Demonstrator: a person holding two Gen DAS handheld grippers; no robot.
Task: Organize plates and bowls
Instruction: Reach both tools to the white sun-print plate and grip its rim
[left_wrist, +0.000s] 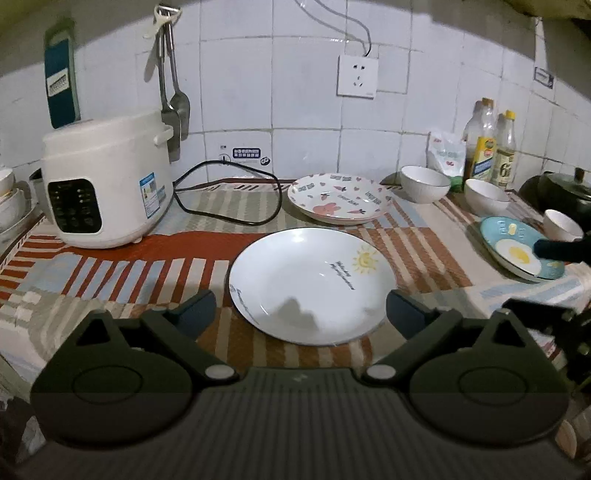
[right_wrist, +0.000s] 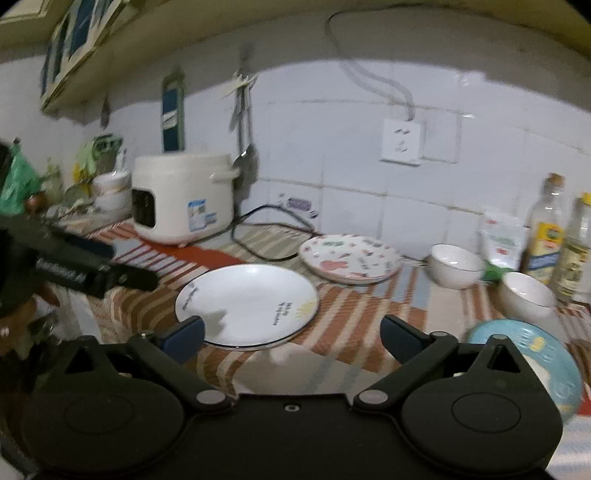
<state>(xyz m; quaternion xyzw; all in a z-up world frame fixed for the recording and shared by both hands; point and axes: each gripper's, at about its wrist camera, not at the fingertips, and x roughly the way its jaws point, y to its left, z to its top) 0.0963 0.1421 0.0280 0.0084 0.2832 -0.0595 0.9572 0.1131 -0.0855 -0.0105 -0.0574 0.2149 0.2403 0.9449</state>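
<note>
White plate (left_wrist: 312, 284) lies on the striped surface (left_wrist: 147, 266) before the left claw (left_wrist: 301, 308), spread and empty; the right claw (right_wrist: 291, 334) is spread too, near the blue plate (right_wrist: 546, 354).

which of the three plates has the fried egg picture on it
The blue plate at the counter's right end; the white plate shows a small sun, the patterned plate pink animals and hearts.

You're at a home kitchen counter. White tiled wall (left_wrist: 306, 85) behind, wall socket (left_wrist: 357, 75) set into it. A white rice cooker (left_wrist: 107, 181) stands on a striped cloth (left_wrist: 110, 266) covering the counter. A grater (left_wrist: 61, 79) and ladles (left_wrist: 175, 99) hang on the wall. Oil bottles (left_wrist: 493, 147) stand by the tiles; plates and bowls lie about, more bowls stacked at far left (left_wrist: 9, 203).
</note>
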